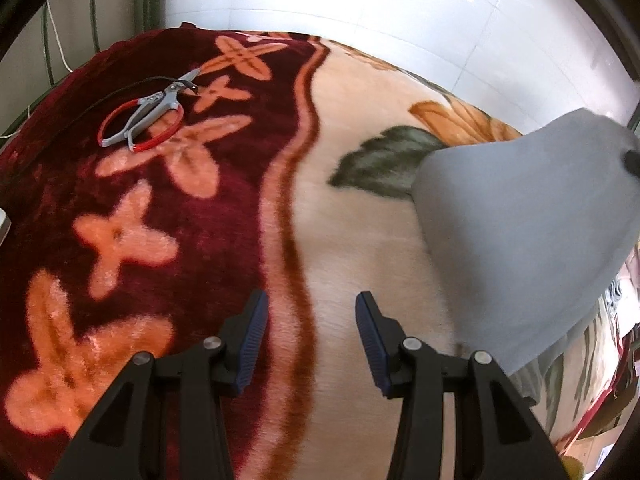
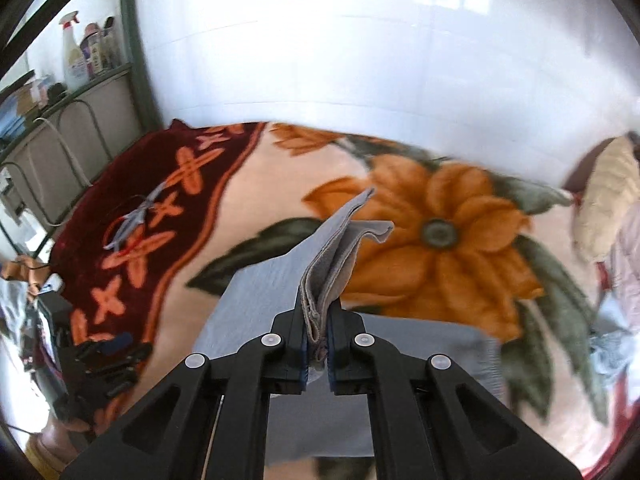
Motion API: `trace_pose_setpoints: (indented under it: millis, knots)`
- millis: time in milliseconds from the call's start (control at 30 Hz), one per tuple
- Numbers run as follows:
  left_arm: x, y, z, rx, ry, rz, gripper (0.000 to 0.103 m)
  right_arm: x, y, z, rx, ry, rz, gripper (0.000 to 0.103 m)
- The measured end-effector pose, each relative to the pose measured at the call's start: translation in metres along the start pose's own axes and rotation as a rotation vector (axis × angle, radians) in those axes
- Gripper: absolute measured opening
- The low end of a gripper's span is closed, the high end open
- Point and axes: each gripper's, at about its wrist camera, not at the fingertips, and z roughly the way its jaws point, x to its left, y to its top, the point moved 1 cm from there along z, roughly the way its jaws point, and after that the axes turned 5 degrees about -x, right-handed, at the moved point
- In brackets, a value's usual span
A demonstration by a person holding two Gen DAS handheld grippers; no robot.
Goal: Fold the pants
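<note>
The grey pants (image 2: 260, 300) are lifted off a floral blanket (image 2: 440, 248). My right gripper (image 2: 318, 320) is shut on a bunched edge of the pants, and the cloth hangs below and to the left. In the left wrist view the pants (image 1: 528, 220) hang as a grey sheet at the right, held up at the top right. My left gripper (image 1: 312, 320) is open and empty, low over the blanket (image 1: 360, 240), to the left of the pants. It also shows in the right wrist view (image 2: 108, 356) at the lower left.
Grey scissors with a red loop (image 1: 148, 120) lie on the dark red border of the blanket at the far left. A white tiled wall (image 2: 360, 60) runs behind the bed. A shelf with bottles (image 2: 80, 60) stands at the left. A pillow (image 2: 608, 200) lies at the right.
</note>
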Motion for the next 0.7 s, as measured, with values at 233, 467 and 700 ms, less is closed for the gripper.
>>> trace_pose_setpoints:
  millis: [233, 467, 700]
  knots:
    - [-0.009, -0.003, 0.005, 0.001, -0.001, 0.031, 0.048, -0.061, -0.018, -0.006, 0.01, -0.093, -0.005, 0.007]
    - [-0.015, -0.006, 0.013, 0.021, 0.002, 0.049, 0.048, -0.118, -0.072, 0.035, 0.121, -0.151, 0.065, 0.007]
    - [-0.025, -0.008, 0.015, 0.028, -0.023, 0.067, 0.048, -0.154, -0.119, 0.073, 0.2, -0.187, 0.159, 0.007]
